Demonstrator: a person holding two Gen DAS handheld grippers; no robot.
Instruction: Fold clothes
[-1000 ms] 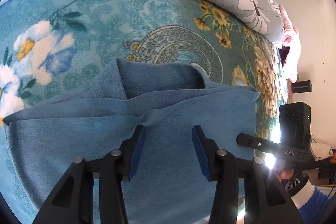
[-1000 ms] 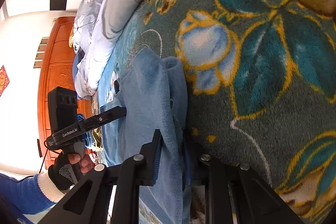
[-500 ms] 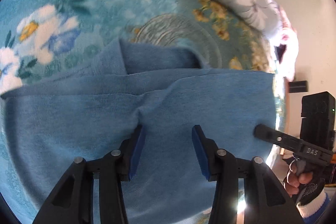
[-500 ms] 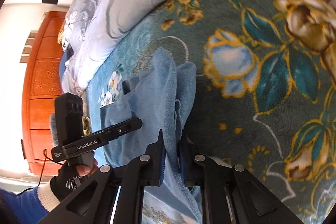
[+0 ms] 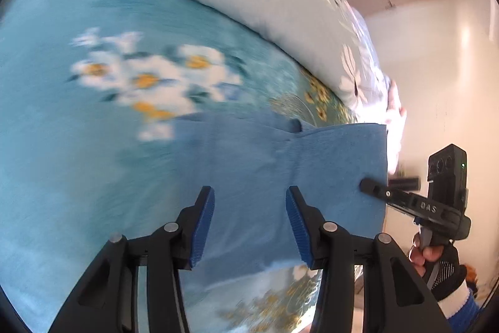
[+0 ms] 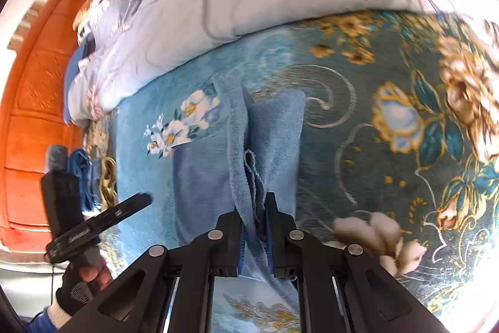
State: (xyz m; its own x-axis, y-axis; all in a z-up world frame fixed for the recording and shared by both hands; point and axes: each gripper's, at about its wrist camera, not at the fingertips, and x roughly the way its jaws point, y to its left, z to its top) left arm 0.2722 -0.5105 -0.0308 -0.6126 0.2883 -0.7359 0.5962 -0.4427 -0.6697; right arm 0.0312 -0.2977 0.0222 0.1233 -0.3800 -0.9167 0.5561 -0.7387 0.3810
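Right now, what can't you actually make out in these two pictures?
- Left wrist view: the bedspread flowers are motion-blurred.
- Left wrist view: the blue garment runs under the left hand-held gripper, hiding its near edge.
- Right wrist view: the garment's gripped edge hides between the right hand-held gripper fingers.

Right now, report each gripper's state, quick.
Left gripper: open, jaws apart above the blue garment, gripping nothing.
Right gripper: shut on a bunched edge of the blue garment.
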